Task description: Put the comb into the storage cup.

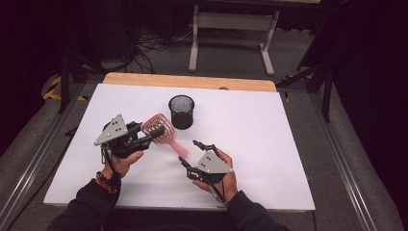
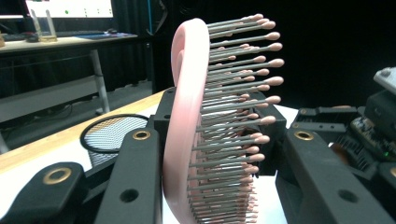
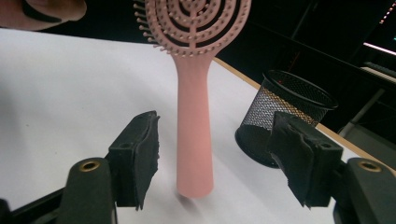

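- Three views, high view first: left gripper (image 1: 144, 137) is clamped on the head of the pink hairbrush (image 1: 161, 130), left of centre on the white table (image 1: 269, 144). The handle slants toward the near right and ends just short of the right gripper (image 1: 190, 154). The black mesh cup (image 1: 181, 111) stands just beyond the brush, on its far right. Risk: a swing of the brush toward the cup could knock that light cup over, since it stands so near.
- Left gripper view: brush head (image 2: 196, 130) stands on edge between the two black jaws, bristles to the right, pink rim against the left jaw. The grip seems to bear on rim and bristle tips, and bristles flex, so the head could twist or slide out once the handle is tilted. The cup (image 2: 109, 135) sits behind, low left.
- Right gripper view: jaws stand wide, handle (image 3: 195, 135) between them, neither pad (image 3: 140, 154) touching it. The handle tip hangs just over the table with a faint shadow beneath. Nothing supports this end, so all the weight rides on the left grip. If the right jaws close off-centre they may push the handle sideways and lever the head loose. The cup (image 3: 285, 121) is near right, easy to bump.
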Demonstrator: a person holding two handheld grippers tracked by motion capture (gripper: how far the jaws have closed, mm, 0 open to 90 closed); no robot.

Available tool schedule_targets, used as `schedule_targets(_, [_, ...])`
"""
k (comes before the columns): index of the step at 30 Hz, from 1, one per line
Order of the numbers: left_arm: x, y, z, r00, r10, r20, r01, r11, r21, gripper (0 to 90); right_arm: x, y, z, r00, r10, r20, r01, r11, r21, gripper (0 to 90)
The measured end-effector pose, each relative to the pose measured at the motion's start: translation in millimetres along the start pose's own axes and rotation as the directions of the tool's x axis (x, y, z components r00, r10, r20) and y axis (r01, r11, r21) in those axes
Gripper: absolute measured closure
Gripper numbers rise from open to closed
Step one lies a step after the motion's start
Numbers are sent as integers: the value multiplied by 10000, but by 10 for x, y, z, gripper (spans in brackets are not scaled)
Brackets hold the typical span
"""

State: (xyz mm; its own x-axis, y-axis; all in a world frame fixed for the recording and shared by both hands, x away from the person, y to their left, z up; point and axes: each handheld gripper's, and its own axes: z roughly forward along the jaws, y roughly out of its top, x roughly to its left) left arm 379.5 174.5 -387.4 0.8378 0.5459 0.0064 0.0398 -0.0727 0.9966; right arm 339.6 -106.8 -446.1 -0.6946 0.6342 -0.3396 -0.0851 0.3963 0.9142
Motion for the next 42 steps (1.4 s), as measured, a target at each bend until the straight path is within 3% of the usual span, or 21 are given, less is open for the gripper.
schedule_targets(8, [47, 25, -78, 9994, 238, -267, -238, 9997, 19, 632, -121, 29, -95, 9999, -61, 142, 63, 9999, -136, 305])
schedule_targets(20, [113, 61, -181, 9979, 354, -542, -357, 9994, -44, 631, -378, -17, -307, 9969, 90, 784, -74, 9998, -203, 246])
schedule_targets(25, [122, 70, -196, 9978, 341, -573, -348, 9993, -118, 631, -411, -48, -361, 9945, -227, 1018, 239, 9997, -103, 230])
schedule_targets(31, [127, 85, -219, 9973, 393, -621, -398, 9992, -67, 632, -449, -106, -420, 9914, -254, 1286, 250, 9997, 47, 165])
schedule_targets(42, [131, 112, -238, 9970, 418, -654, -427, 9990, -126, 632, -548, -244, -536, 9910, 137, 1331, -161, 9997, 169, 48])
